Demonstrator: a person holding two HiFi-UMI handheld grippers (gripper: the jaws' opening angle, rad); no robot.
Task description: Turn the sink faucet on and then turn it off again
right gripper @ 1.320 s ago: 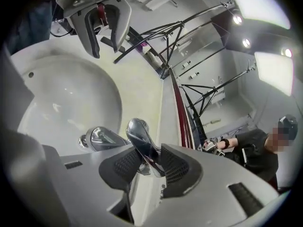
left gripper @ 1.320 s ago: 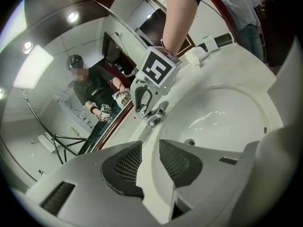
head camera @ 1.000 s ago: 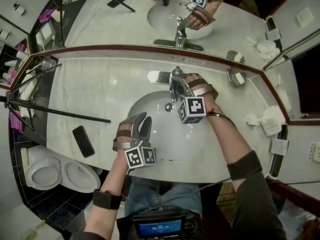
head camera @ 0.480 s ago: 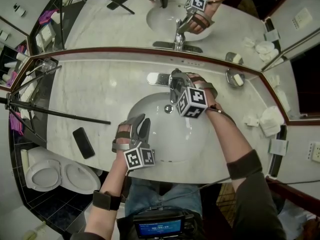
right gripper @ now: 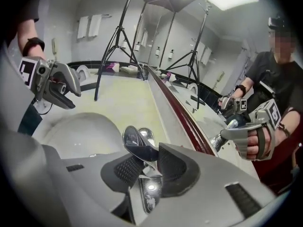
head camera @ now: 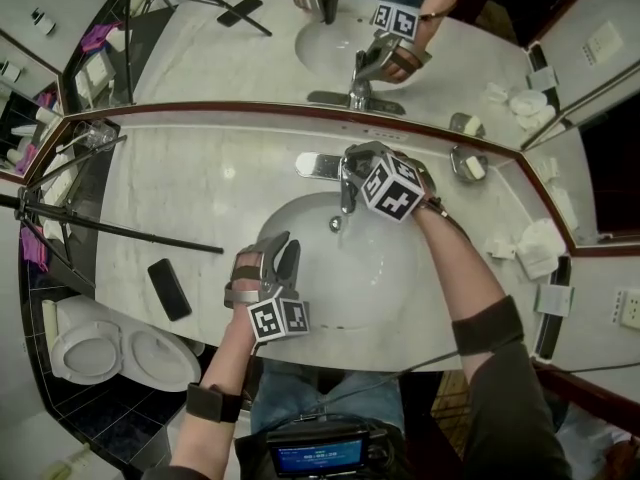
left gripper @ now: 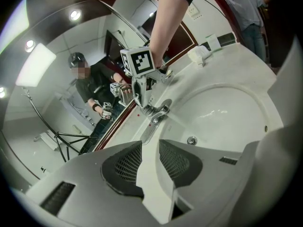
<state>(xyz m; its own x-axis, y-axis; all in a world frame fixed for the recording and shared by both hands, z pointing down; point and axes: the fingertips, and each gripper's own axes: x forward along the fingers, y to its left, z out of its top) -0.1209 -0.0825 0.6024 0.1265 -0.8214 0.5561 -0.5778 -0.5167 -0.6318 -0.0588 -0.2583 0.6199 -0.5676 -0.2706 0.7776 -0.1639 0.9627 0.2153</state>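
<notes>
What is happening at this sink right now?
A person holds a claw in each hand at a white basin. The right claw is closed on the chrome faucet lever at the back of the basin. The left claw hangs open and empty over the near side. I cannot tell whether water is running.

In the right gripper view the right gripper (right gripper: 147,167) blocks the lower part of the handle (right gripper: 137,143) and much of the faucet (right gripper: 149,193) beneath it. In the head view its marker cube (head camera: 392,188) and the right hand (head camera: 424,186) behind it cover the handle, and the spout (head camera: 346,193) is too small to tell whether water runs. The tripod (head camera: 110,225) is cut off at the left edge
</notes>
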